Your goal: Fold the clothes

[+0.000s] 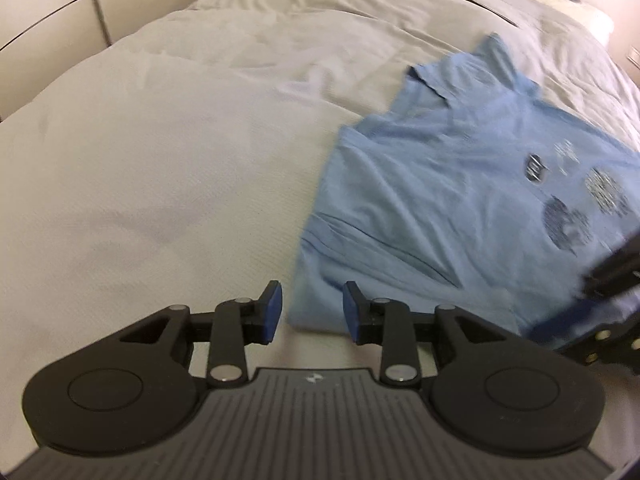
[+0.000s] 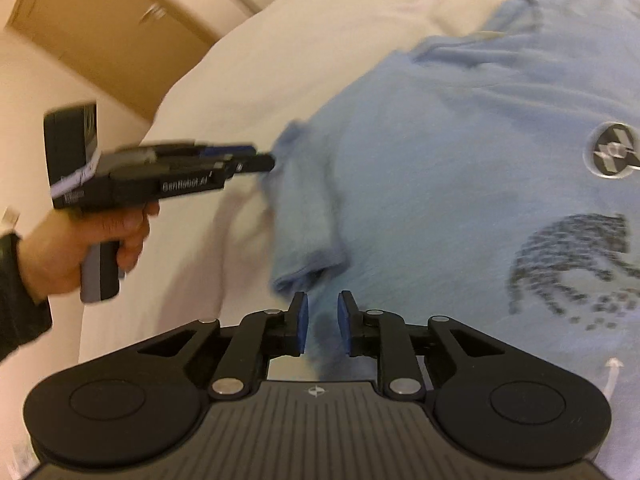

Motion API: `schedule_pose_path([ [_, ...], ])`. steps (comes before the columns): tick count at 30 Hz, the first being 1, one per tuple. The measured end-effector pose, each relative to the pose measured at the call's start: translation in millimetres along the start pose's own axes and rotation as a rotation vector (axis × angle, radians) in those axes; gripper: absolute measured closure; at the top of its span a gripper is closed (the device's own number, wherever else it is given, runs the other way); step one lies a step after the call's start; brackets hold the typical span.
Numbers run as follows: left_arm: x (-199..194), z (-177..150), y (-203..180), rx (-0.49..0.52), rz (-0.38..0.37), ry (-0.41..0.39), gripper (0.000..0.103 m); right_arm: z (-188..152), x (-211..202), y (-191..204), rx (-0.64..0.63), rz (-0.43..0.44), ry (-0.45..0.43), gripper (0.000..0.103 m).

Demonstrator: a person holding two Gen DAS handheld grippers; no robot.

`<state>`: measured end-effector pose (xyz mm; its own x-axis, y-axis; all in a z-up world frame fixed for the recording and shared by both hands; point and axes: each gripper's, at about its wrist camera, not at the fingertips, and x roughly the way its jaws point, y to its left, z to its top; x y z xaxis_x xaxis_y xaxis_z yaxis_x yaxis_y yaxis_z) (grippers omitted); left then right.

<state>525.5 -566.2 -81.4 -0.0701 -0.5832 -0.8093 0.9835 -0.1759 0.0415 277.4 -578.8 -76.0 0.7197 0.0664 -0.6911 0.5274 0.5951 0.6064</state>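
Between left gripper [image 1: 312, 312] jaws: near corner of blue shirt [image 1: 460, 200] on white bedding [image 1: 140, 180]; blue pads apart, not pressing cloth. Shirt spreads ahead and right of those jaws, print up. Right gripper [image 2: 323, 322] jaws slightly apart, shirt fabric in gap below; pads look clear of it. Folded sleeve [image 2: 308, 216] just ahead of right jaws. Hand [image 2: 80, 244] grips left gripper's handle, left of right jaws.
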Motion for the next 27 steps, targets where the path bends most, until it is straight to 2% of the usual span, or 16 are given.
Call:
schedule_pose_path([
  [1, 0, -1, -3, 0.018, -0.012, 0.002, 0.075, 1, 5, 3, -0.007, 0.012, 0.004, 0.069],
  [2, 4, -1, -4, 0.027, -0.021, 0.003, 0.075, 2, 10, 5, -0.01, 0.021, 0.001, 0.058],
  [3, 8, -1, -5, 0.037, -0.029, 0.004, 0.075, 3, 15, 7, -0.012, 0.029, -0.004, 0.053],
  [5, 16, 0, -7, 0.055, -0.046, 0.007, 0.075, 5, 25, 8, -0.003, 0.046, -0.015, 0.053],
  [7, 27, 2, -5, 0.047, -0.043, 0.009, 0.075, 8, 34, 4, 0.034, 0.063, -0.021, 0.055],
  [10, 39, 2, 1, 0.039, -0.034, 0.011, 0.074, 9, 38, -9, 0.138, 0.087, -0.034, 0.093],
  [11, 40, 2, 2, 0.038, -0.032, 0.014, 0.073, 8, 35, -15, 0.183, 0.105, -0.038, 0.096],
  [13, 42, 0, 5, 0.036, -0.029, 0.02, 0.072, 6, 28, -24, 0.249, 0.13, -0.043, 0.096],
  [16, 41, 0, 8, 0.035, -0.021, 0.024, 0.073, 3, 20, -30, 0.271, 0.125, -0.045, 0.096],
  [17, 38, 0, 7, 0.037, -0.018, 0.022, 0.073, 3, 20, -30, 0.262, 0.122, -0.034, 0.09],
  [19, 29, -1, 2, 0.061, -0.026, 0.001, 0.075, 4, 21, -29, 0.24, 0.116, -0.009, 0.087],
  [21, 20, -2, -4, 0.085, -0.033, -0.019, 0.075, 2, 14, -28, 0.212, 0.105, -0.017, 0.069],
  [23, 12, -3, -9, 0.108, -0.041, -0.038, 0.075, 5, 11, -31, 0.226, 0.112, -0.039, 0.062],
  [26, 16, -8, -13, 0.116, -0.04, -0.019, 0.075, 13, 18, -38, 0.267, 0.133, -0.054, 0.065],
  [27, 17, -9, -14, 0.115, -0.036, -0.014, 0.075, 15, 21, -40, 0.28, 0.138, -0.054, 0.085],
])
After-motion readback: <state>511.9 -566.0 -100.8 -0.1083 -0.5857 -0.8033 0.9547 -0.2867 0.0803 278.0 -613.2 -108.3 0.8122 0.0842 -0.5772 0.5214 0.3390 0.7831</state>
